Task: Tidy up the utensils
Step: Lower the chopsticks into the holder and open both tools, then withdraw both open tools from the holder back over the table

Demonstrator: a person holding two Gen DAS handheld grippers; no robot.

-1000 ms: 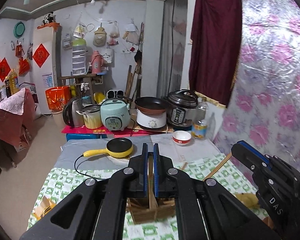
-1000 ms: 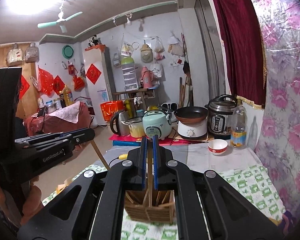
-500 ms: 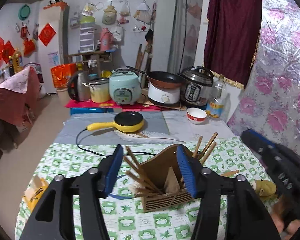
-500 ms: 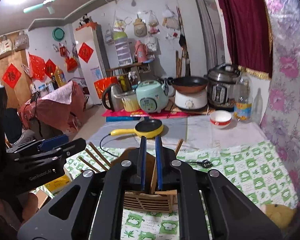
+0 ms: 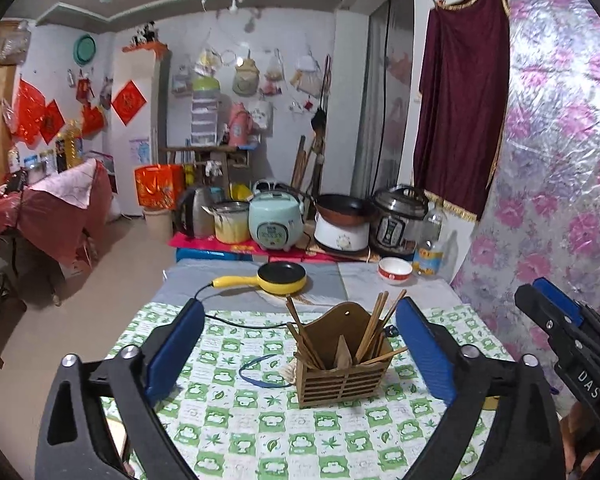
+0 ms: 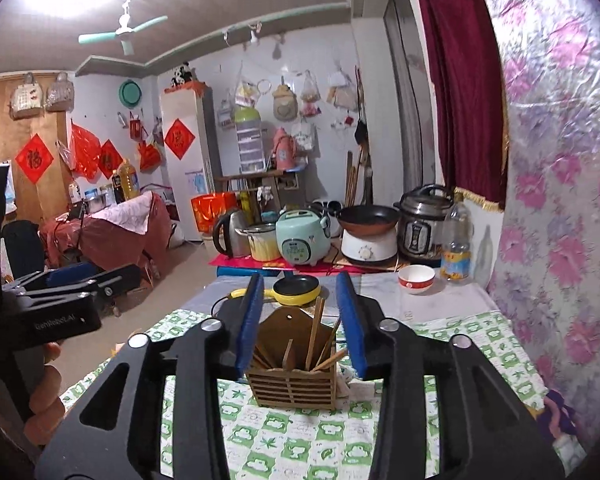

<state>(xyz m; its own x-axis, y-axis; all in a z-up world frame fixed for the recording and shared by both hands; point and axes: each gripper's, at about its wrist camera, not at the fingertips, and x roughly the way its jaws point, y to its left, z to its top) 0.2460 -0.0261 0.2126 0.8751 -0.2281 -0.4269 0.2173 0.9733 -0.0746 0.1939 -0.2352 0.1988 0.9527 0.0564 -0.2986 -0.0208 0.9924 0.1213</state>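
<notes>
A slatted wooden utensil holder (image 5: 342, 376) stands on the green-checked tablecloth (image 5: 260, 428), with several wooden chopsticks (image 5: 374, 320) leaning in its compartments. My left gripper (image 5: 300, 306) hangs in front of it, jaws opening wide, and nothing sits between the blue pads (image 5: 176, 348). In the right wrist view the same holder (image 6: 292, 384) and chopsticks (image 6: 314, 336) appear just beyond my right gripper (image 6: 300, 280), whose jaws are opening; its pads do not press on anything. The right gripper (image 5: 556, 320) shows at the left view's right edge, the left gripper (image 6: 72, 284) at the right view's left edge.
A yellow electric pan (image 5: 282, 278) with its black cord lies behind the holder. A red-and-white bowl (image 5: 395, 270) and a bottle (image 5: 430, 248) stand at the back right. Cookers (image 5: 274, 226) line the far end. A blue band (image 5: 260, 372) lies left of the holder. The floral wall (image 5: 560, 200) bounds the right side.
Both grippers were shut on thin wooden sticks right over the holder. Both have let go, opened and drawn back, so the whole holder with the chopsticks in it now shows.
</notes>
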